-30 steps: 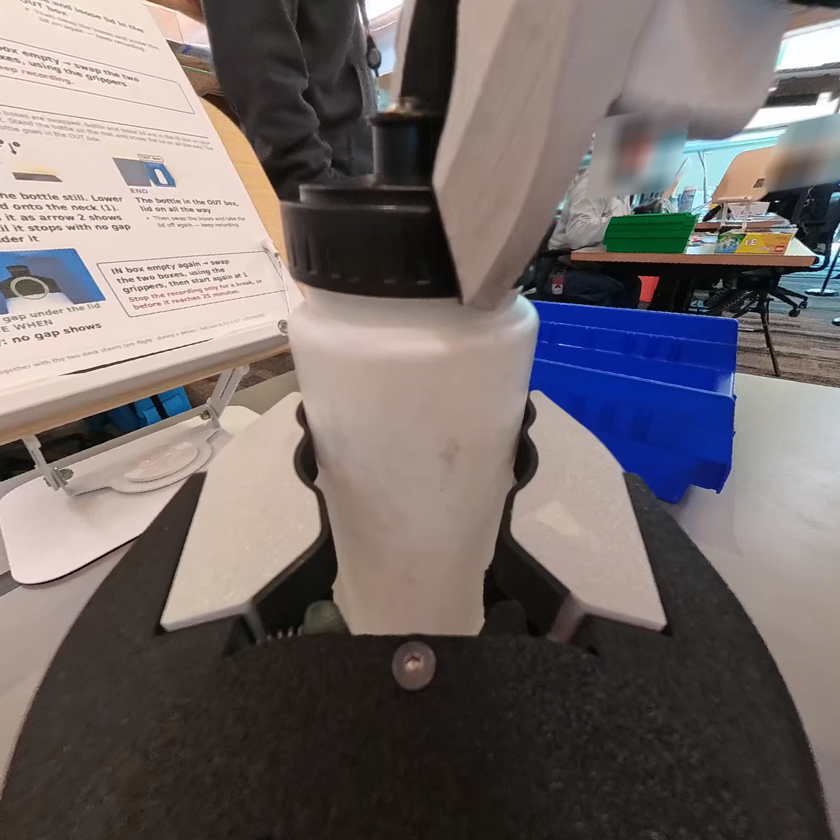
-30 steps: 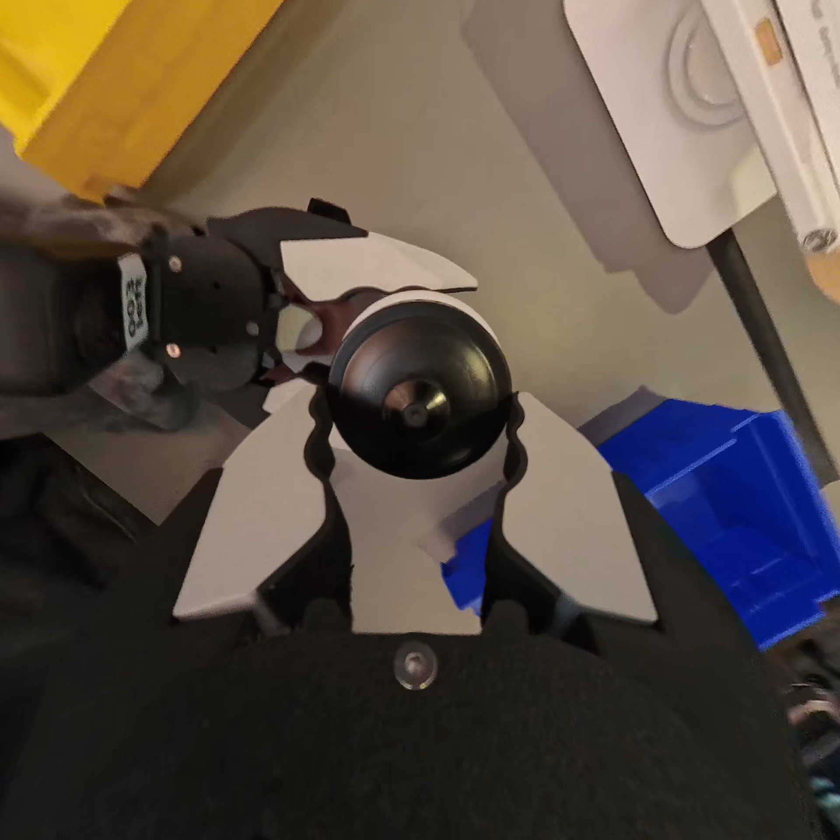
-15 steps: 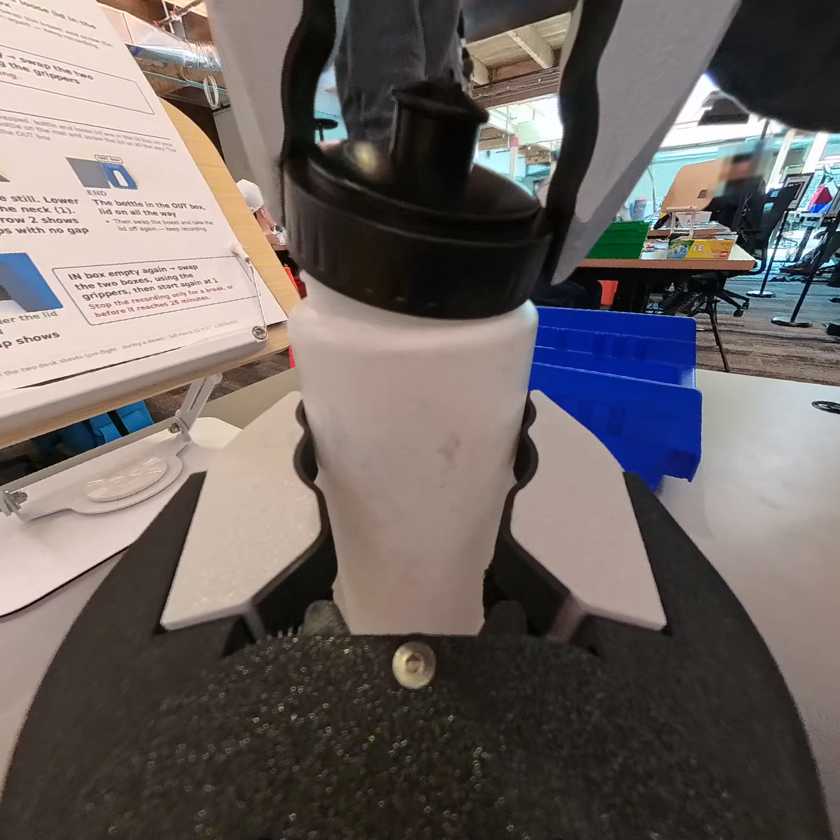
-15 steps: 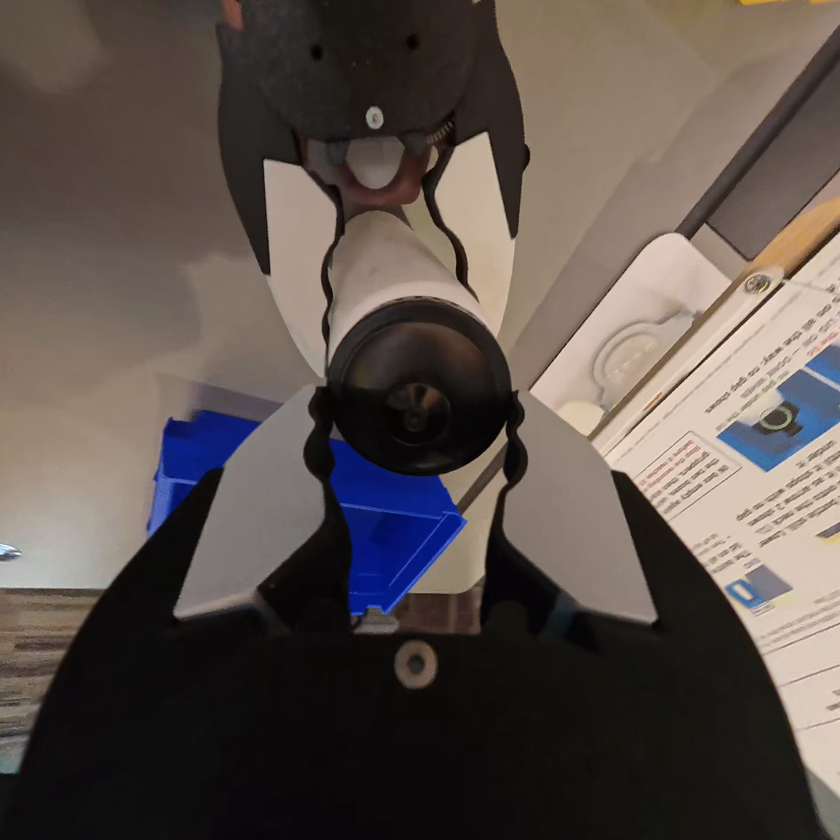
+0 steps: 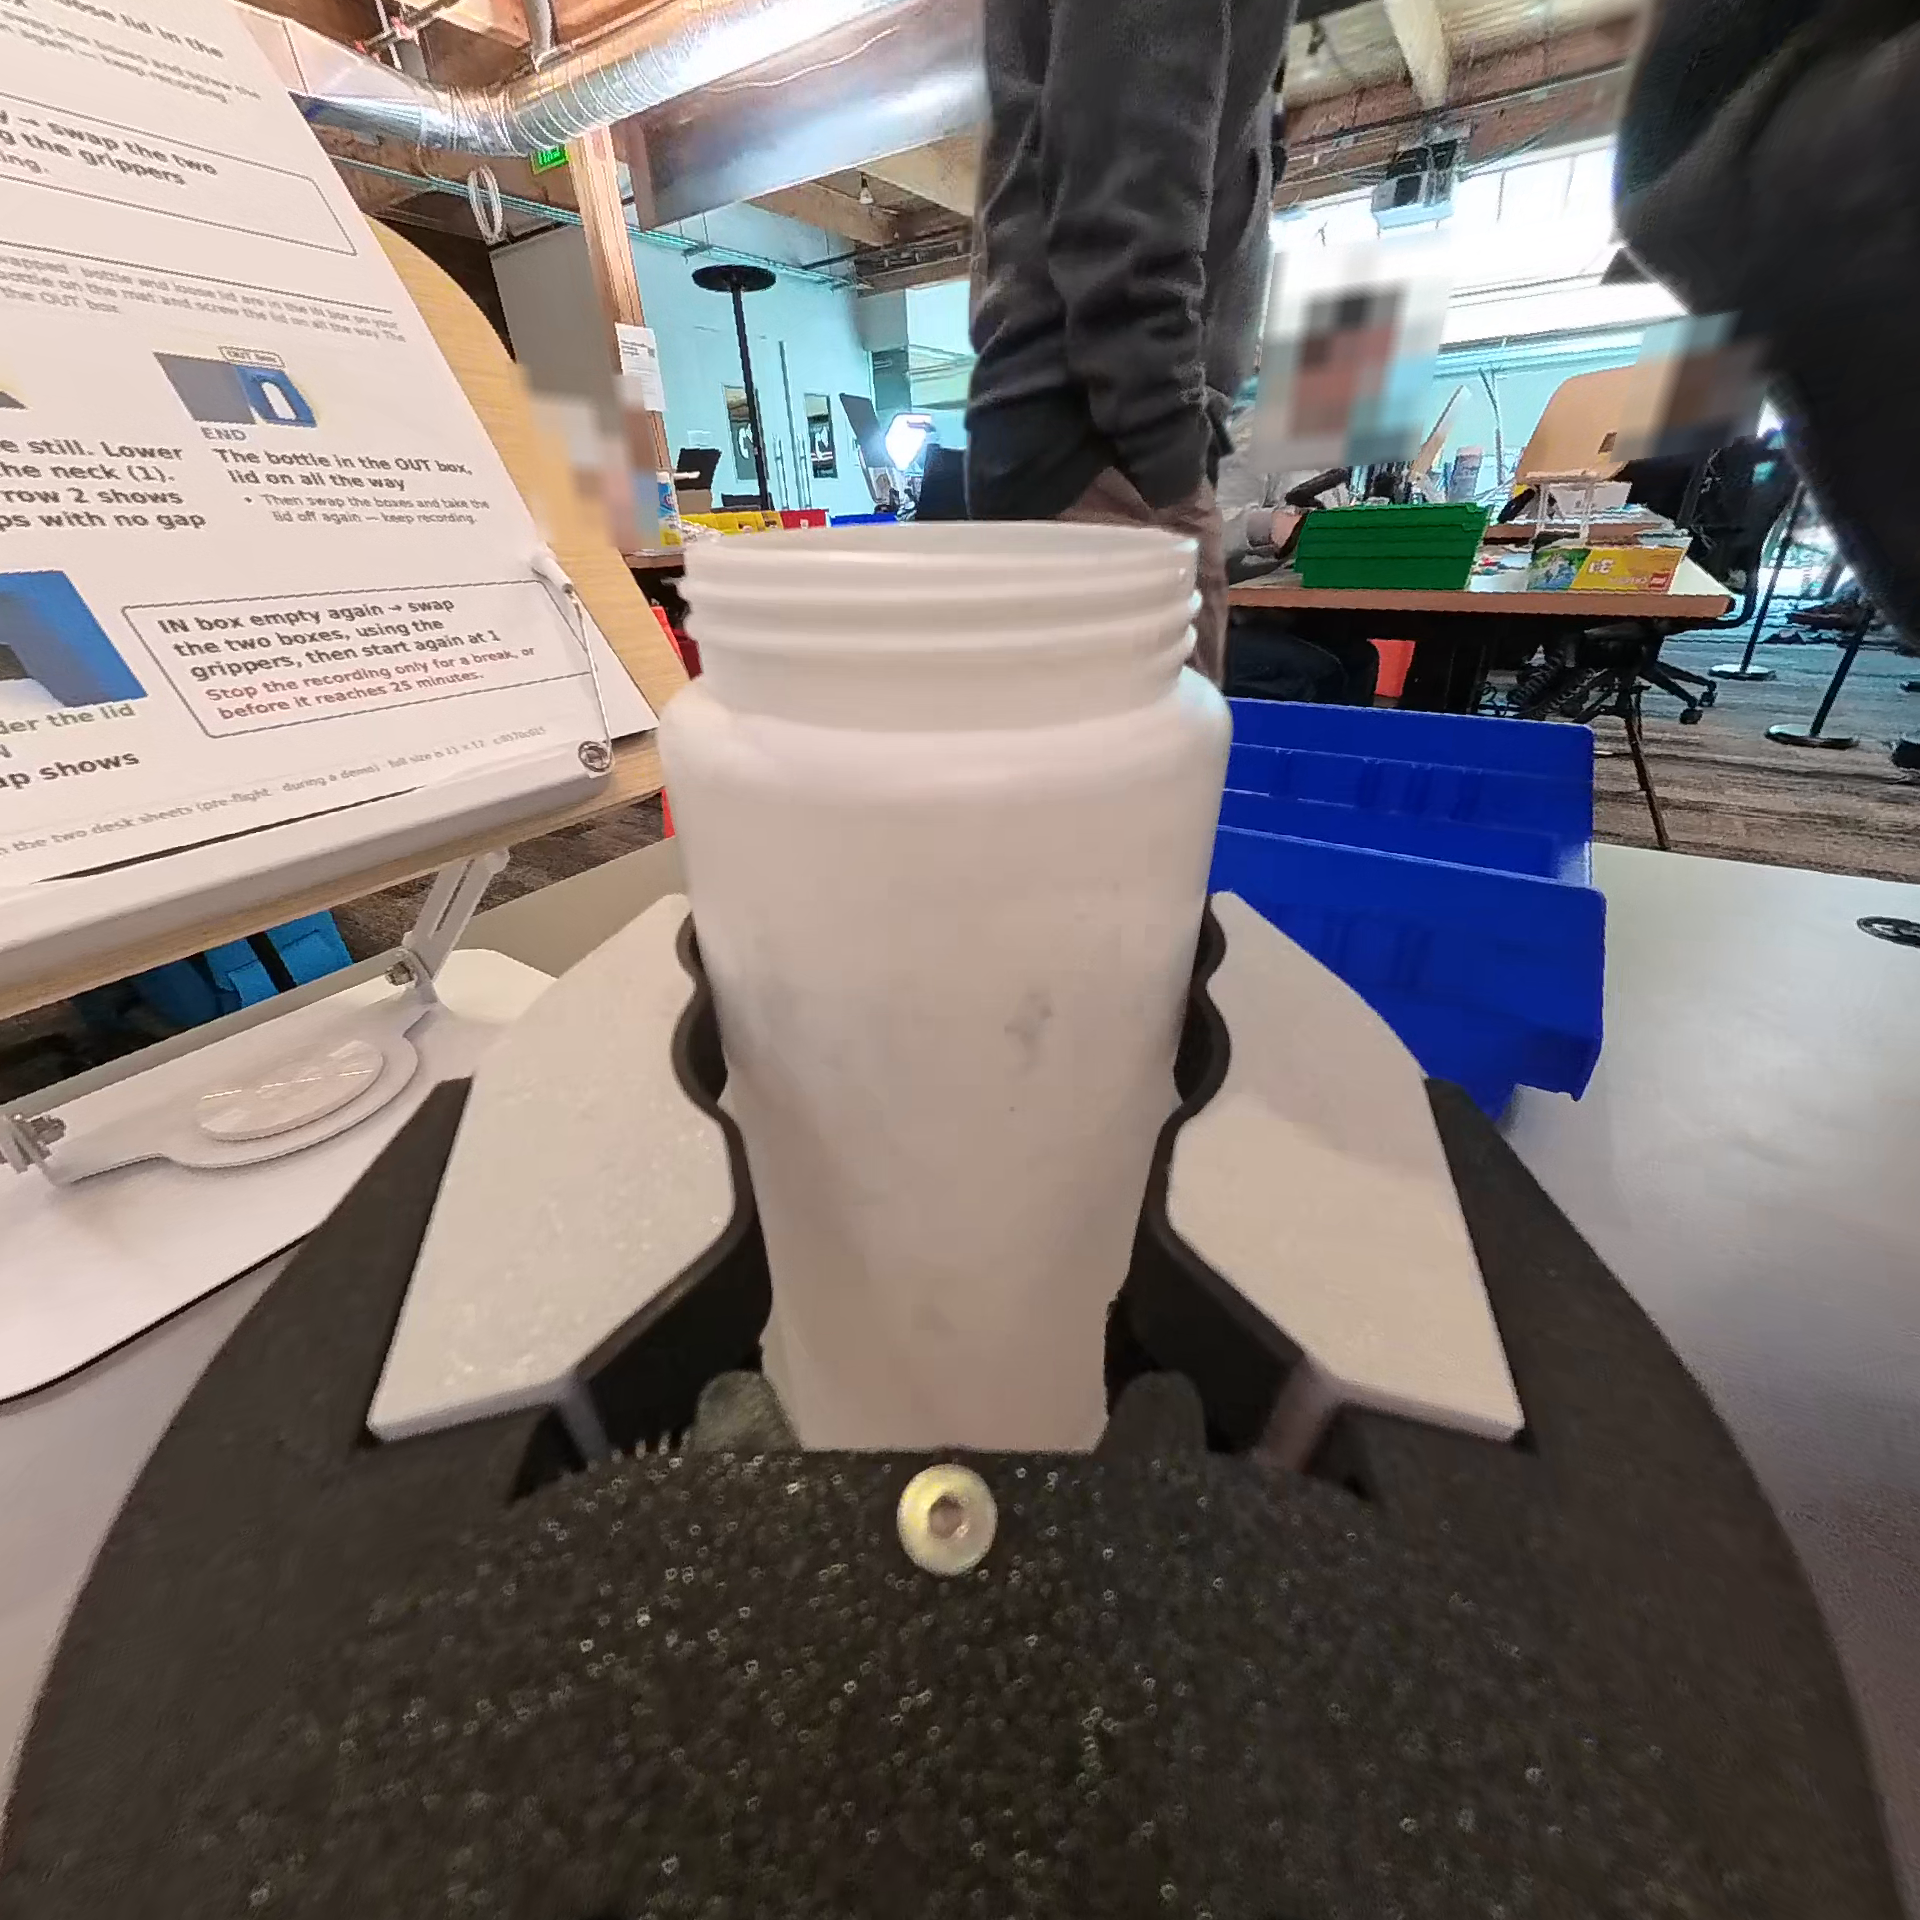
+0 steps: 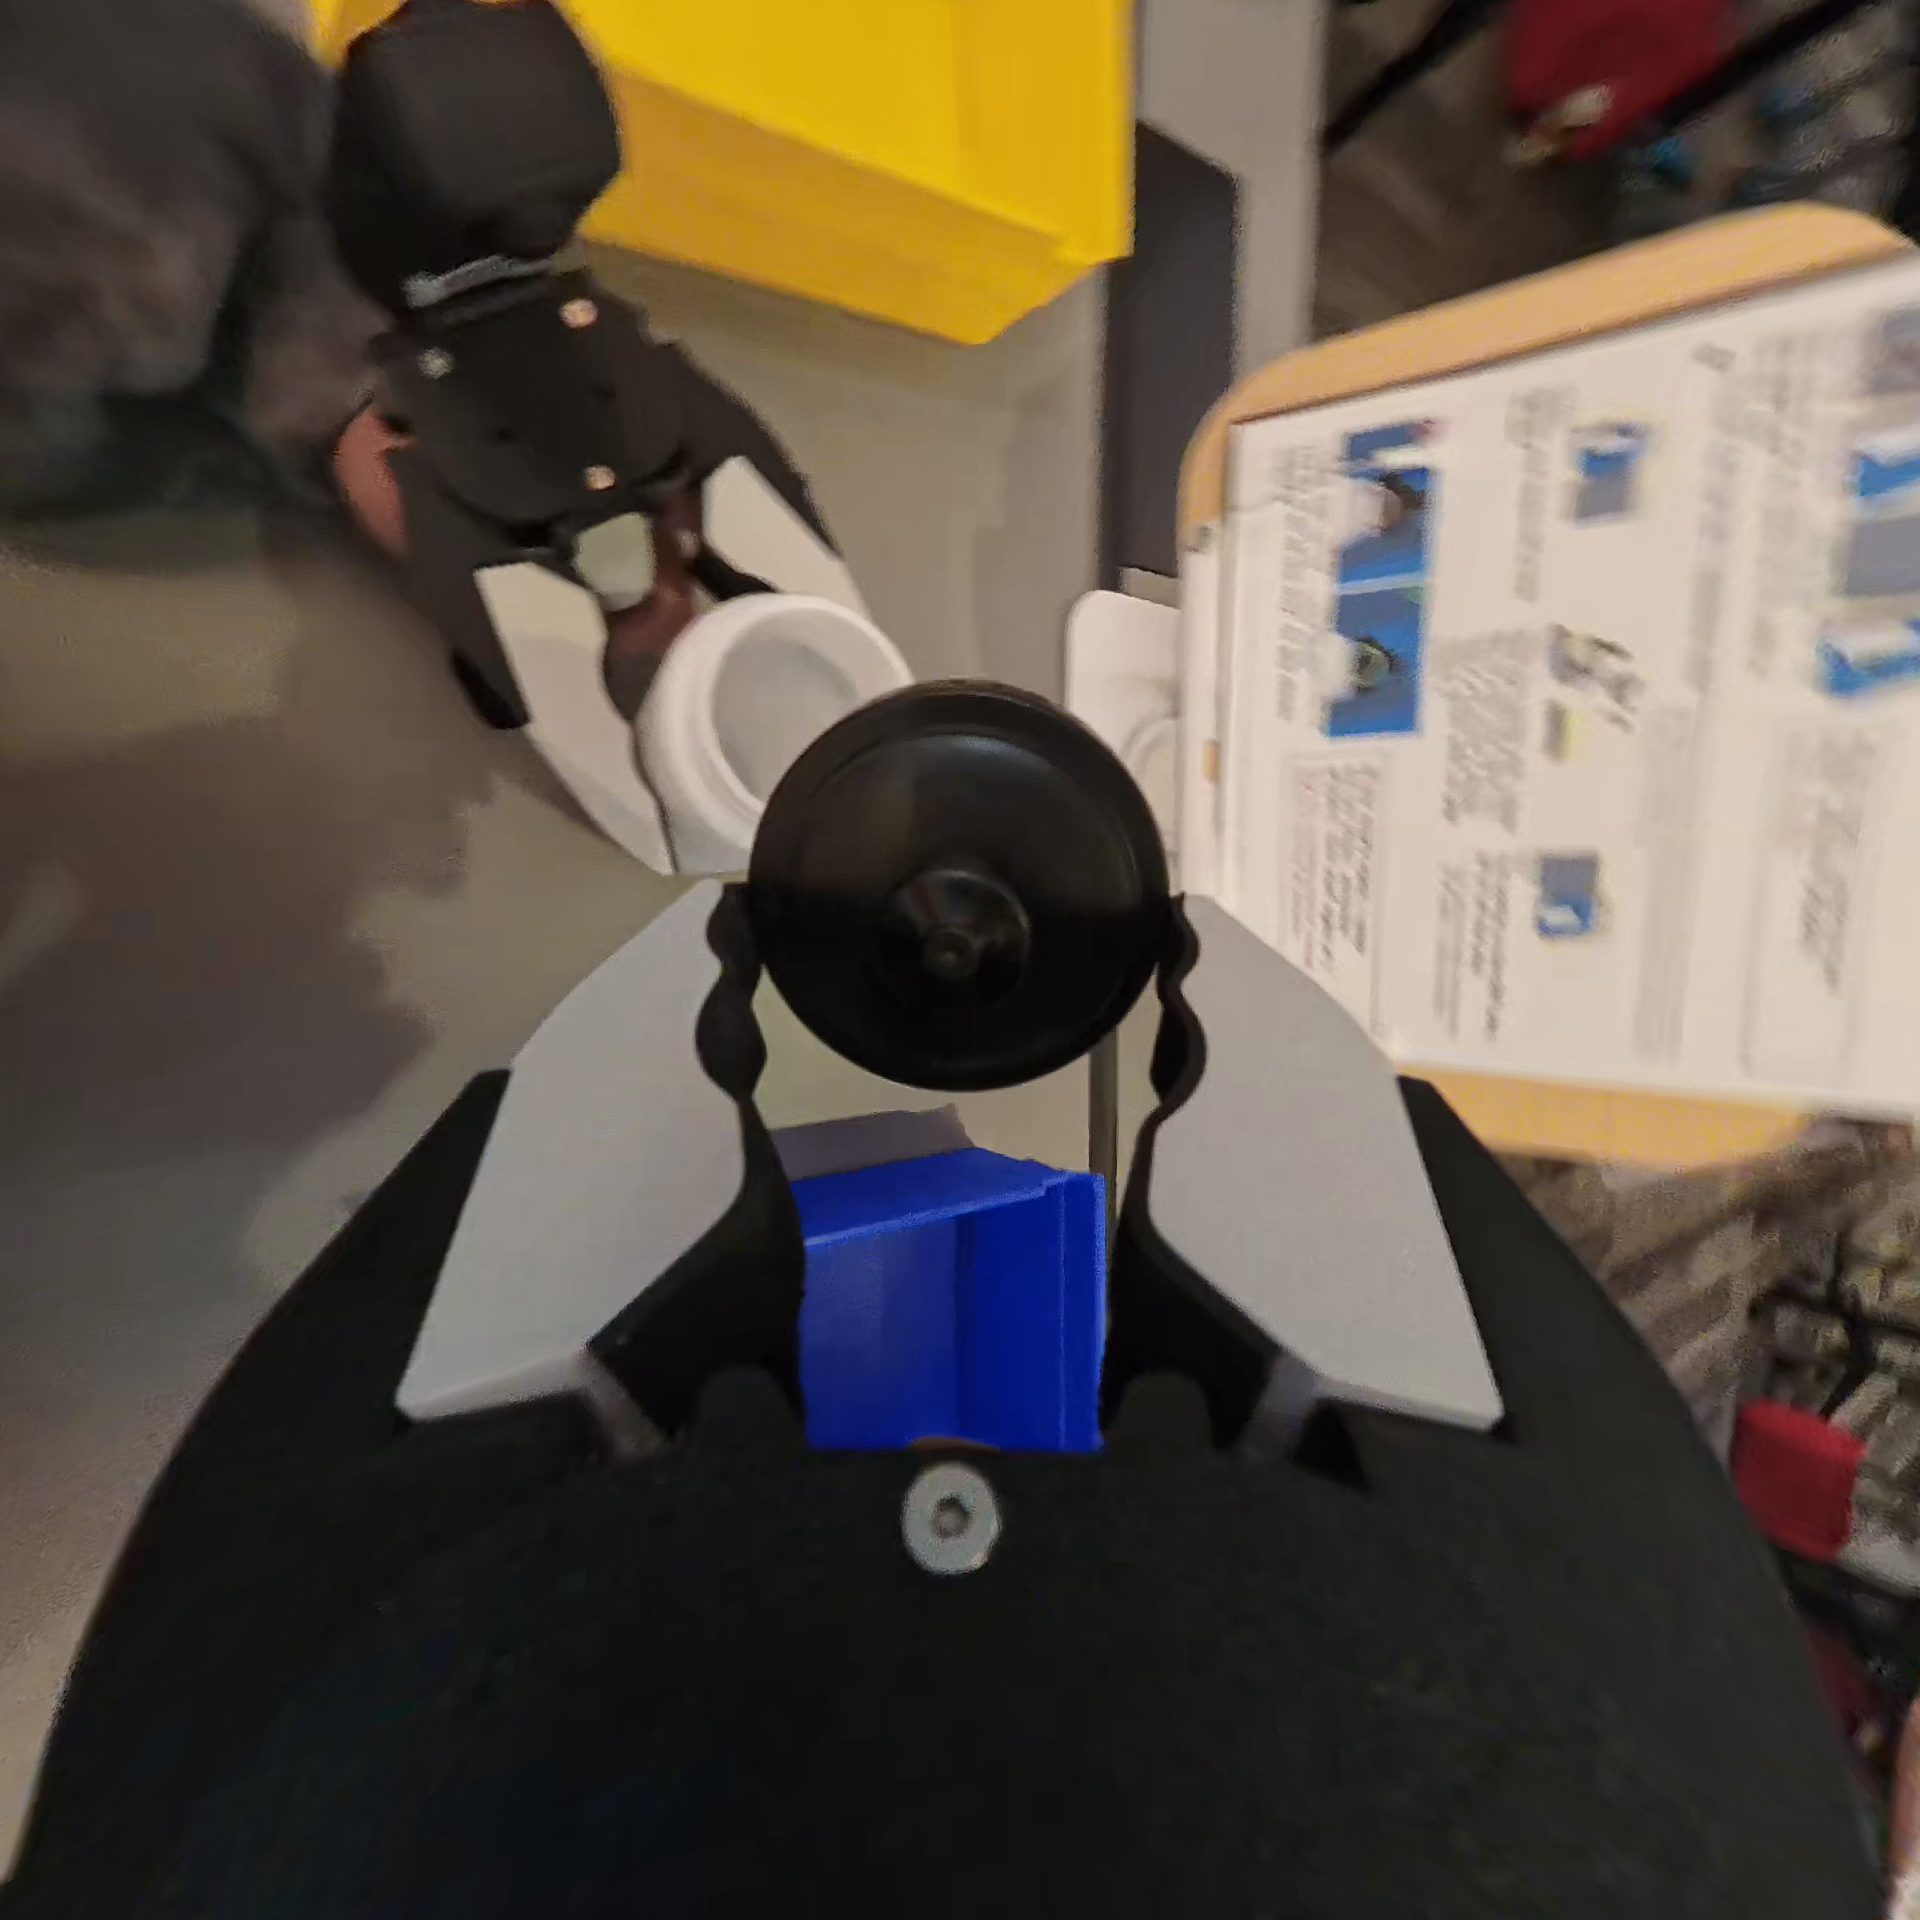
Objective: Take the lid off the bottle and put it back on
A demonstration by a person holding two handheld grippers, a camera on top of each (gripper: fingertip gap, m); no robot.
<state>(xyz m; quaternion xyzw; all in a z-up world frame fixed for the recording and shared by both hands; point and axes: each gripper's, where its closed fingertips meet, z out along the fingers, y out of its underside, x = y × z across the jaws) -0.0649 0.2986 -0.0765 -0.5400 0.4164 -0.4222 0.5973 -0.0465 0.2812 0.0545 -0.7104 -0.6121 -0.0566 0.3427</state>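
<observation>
My left gripper [image 5: 945,935] is shut on the white bottle [image 5: 945,935] and holds it upright. The bottle's threaded neck [image 5: 940,613] is bare and open. My right gripper [image 6: 951,914] is shut on the black lid [image 6: 951,904], which has a spout in its middle. The right wrist view looks down and shows the lid lifted clear of the bottle's open mouth [image 6: 784,717], with the left gripper [image 6: 665,665] around the bottle below and to the left. The right gripper does not show in the left wrist view.
A blue bin [image 5: 1403,894] stands behind the bottle on the right and shows in the right wrist view [image 6: 945,1299]. An instruction sheet on a stand [image 5: 208,520] is at the left. A yellow bin [image 6: 862,156] lies farther off. A person [image 5: 1101,260] stands behind the table.
The right gripper has lifted the black lid off the bottle and away from it. The neck is now uncovered. The left gripper still holds the bottle in place.
</observation>
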